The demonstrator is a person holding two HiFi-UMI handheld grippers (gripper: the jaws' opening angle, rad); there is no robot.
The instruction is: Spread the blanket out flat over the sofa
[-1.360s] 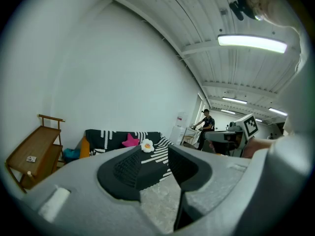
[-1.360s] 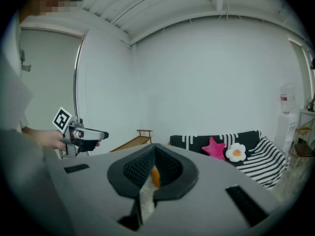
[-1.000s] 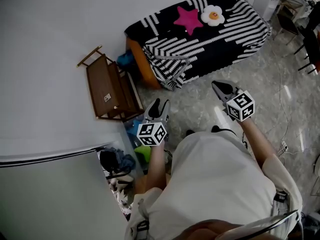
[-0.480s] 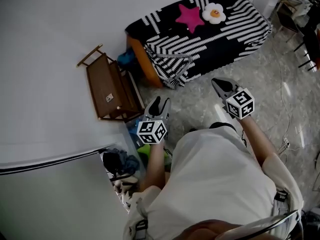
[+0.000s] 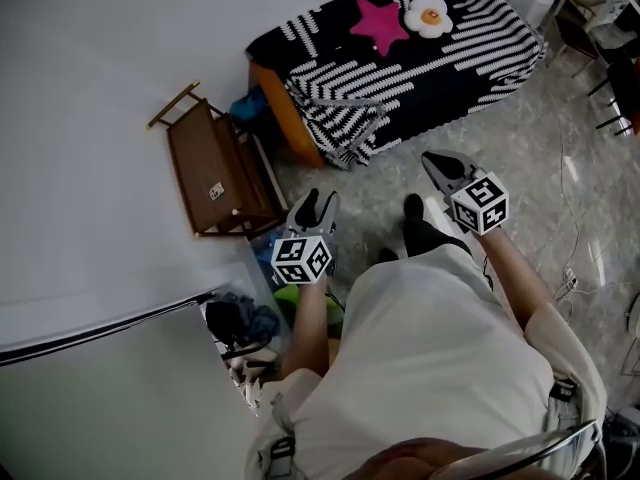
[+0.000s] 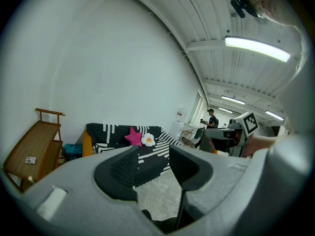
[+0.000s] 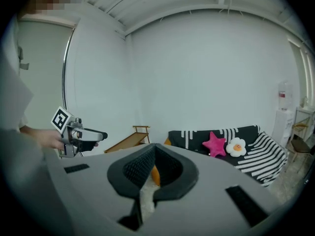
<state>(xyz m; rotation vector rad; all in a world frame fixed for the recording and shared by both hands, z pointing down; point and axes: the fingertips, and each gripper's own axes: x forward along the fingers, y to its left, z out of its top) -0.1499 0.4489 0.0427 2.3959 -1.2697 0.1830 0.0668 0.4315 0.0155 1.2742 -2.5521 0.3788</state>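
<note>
Left tongs [image 5: 316, 208]: jaws wide apart and nothing between them, only floor and the far sofa seen through the gap; held out low in front of the person, pointing toward the sofa.
Right tongs [image 5: 440, 165]: jaws drawn together to a thin slit, gripping nothing; held out level with the left pair, well apart from it, also aimed at the sofa.
Blanket [image 5: 440, 78]: there it is, black with white stripes, lying over the sofa seat and hanging down the front; bunched in folds at the end near the orange arm, smoother toward the far end. Neither pair of tongs touches it.
Sofa [image 5: 277, 113]: against the white wall, well ahead of both tongs; only its orange end shows from under the blanket.
Star cushion [image 5: 378, 23]: pink, lying on top of the blanket toward the back.
Flower cushion [image 5: 430, 15]: white with a yellow middle, just beside the star.
Wooden rack [image 5: 215, 173]: leaning by the wall, between the sofa's orange end and the left tongs.
Floor [image 5: 540, 148]: pale stone, open between person and sofa.
</note>
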